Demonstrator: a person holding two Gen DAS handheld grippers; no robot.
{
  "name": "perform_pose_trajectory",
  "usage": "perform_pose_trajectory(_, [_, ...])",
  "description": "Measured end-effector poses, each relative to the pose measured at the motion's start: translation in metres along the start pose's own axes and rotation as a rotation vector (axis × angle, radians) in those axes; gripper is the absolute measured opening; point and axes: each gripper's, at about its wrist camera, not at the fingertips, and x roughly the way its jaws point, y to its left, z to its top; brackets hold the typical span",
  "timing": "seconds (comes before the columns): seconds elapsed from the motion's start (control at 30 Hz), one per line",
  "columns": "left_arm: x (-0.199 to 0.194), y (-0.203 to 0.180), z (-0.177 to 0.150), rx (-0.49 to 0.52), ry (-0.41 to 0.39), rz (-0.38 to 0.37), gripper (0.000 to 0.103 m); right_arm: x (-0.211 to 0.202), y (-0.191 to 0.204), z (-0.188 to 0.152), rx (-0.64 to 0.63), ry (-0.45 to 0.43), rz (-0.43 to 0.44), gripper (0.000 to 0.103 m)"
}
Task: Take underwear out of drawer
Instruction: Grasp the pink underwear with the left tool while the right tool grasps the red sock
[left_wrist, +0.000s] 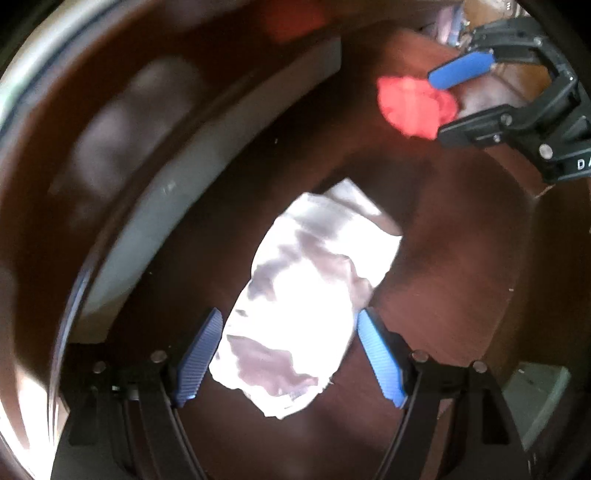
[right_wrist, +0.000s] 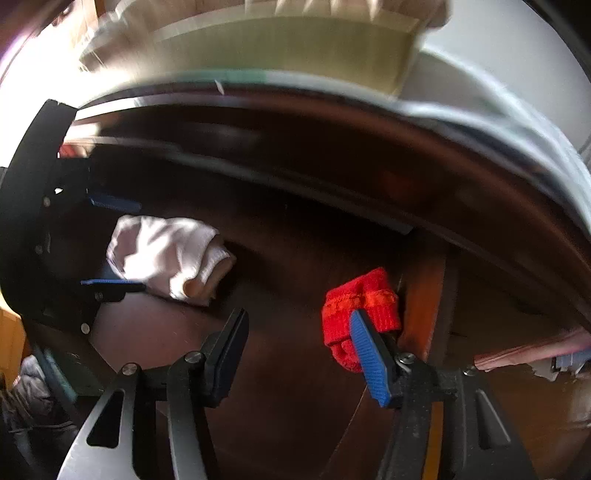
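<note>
Underwear remains in the drawer (left_wrist: 207, 199): your left tongs (left_wrist: 290, 354) gape around the white pair (left_wrist: 306, 295), unpinched; your right tongs (right_wrist: 299, 354) stand half-open beside the red pair (right_wrist: 354, 306). Both lifts remain.

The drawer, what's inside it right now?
Inside the drawer, a white garment lies on the dark wooden floor between the left gripper's open jaws, and a red garment sits by the right gripper. Anything beneath either is covered.

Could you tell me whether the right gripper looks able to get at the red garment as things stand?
Probably yes: the right gripper stands open beside the red garment, with nothing between them.
</note>
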Motion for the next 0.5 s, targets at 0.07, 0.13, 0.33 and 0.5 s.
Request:
perform_pose_trajectory(0.07, [0.008, 0.003, 0.007, -0.007, 0.012, 0.006, 0.077, 0.011, 0.001, 0.004, -0.04, 0.048, -0.033, 0.06])
perform_pose_trajectory(0.13, [0.013, 0.003, 0.01, -0.012, 0.021, -0.009, 0.077, 0.02, 0.002, 0.007, -0.082, 0.086, -0.055, 0.06])
perform_pose_trajectory(0.33, [0.019, 0.024, 0.008, -0.026, 0.035, -0.049, 0.079, 0.048, 0.014, 0.01, -0.242, 0.204, -0.147, 0.059])
perform_pose_trajectory(0.5, [0.014, 0.054, -0.006, -0.049, 0.043, -0.097, 0.074, 0.064, 0.026, 0.003, -0.365, 0.252, -0.209, 0.055])
